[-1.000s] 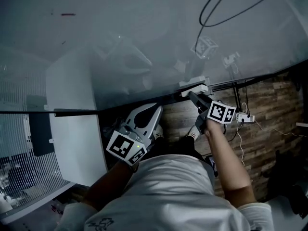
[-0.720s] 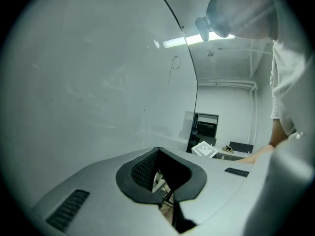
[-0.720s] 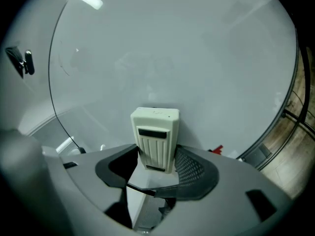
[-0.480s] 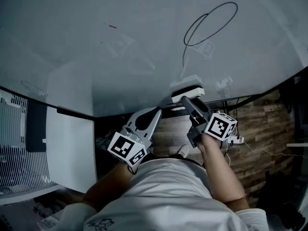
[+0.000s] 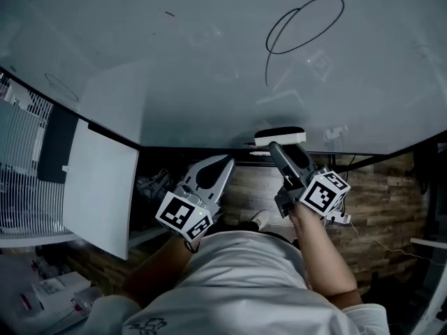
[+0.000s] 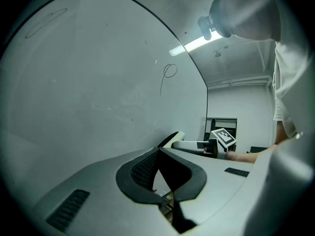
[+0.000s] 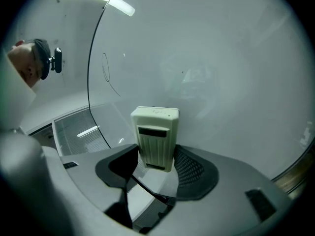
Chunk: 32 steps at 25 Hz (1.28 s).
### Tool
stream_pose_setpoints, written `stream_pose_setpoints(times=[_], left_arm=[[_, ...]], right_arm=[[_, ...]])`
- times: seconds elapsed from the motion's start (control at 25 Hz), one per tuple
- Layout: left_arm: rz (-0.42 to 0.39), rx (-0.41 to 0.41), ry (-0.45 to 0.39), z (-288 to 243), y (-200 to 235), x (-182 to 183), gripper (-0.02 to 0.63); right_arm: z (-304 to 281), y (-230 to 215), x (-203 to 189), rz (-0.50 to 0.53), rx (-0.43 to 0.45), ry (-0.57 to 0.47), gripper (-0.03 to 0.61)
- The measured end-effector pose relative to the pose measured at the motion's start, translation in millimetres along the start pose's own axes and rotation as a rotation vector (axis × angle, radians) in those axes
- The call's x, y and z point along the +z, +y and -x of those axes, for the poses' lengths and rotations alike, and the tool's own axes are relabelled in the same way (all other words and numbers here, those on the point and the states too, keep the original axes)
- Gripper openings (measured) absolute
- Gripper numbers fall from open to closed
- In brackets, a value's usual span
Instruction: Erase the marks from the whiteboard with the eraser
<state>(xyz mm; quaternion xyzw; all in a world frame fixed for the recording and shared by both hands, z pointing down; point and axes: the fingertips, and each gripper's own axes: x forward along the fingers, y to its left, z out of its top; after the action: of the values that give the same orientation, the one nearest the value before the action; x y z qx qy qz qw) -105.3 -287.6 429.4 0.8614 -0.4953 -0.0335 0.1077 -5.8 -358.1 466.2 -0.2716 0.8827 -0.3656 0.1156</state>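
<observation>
– What does the right gripper view give that the head view doesn't?

– The grip itself. The right gripper [image 7: 156, 157] has its jaws pressed on the lower end of the eraser [image 7: 155, 136], which stands upright between them. From the head view the eraser [image 5: 280, 136] is only a pale bar at the jaw tips.

– And the eraser's look?

– A cream, ribbed plastic block with a dark slot near its top. It sits against the whiteboard [image 5: 209, 61], just above the bottom edge, at 6 o'clock from the tail of the drawn loop [image 5: 304, 23].

– The left side?

– The left gripper [image 6: 160, 154] has its jaws together on nothing, below the board's edge at 9 o'clock from the right one. Its view shows the loop [image 6: 170, 71] small at 12 o'clock.

– Any change?

– A second ago the head view cut the loop off at the top; now it shows whole, unerased.
</observation>
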Motion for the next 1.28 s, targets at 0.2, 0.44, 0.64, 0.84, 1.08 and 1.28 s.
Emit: stream_pose_setpoints(times=[0.2,0.44,0.64,0.84,1.08,1.28], left_arm=[[0.006,0.035,0.005,15.2,5.3,-7.5,0.006],[-0.027,-0.013,-0.017,26.1,-34.1,-0.2,0.006],[-0.06,-0.04,-0.045,53.0,-43.9,20.3,0.006],[-0.076,-0.062,-0.07,90.7,-48.3,31.3,0.006],[-0.072,-0.112,-0.088,131.1,-63.0,36.2,0.006],[-0.06,-0.135,-0.103,158.2,-70.5,34.4,0.006]], right_arm=[[2.6,5.7,-8.6,0.083,0.028,0.022,0.233],[34.3,32.0,-0.3,0.132,0.046,-0.024,0.233],[52.5,76.6,1.5,0.202,0.074,-0.072,0.233],[70.3,124.4,-6.7,0.266,0.09,-0.115,0.233],[99.2,175.3,-26.9,0.324,0.08,-0.154,0.233],[122.5,199.8,-49.6,0.332,0.065,-0.175,0.233]])
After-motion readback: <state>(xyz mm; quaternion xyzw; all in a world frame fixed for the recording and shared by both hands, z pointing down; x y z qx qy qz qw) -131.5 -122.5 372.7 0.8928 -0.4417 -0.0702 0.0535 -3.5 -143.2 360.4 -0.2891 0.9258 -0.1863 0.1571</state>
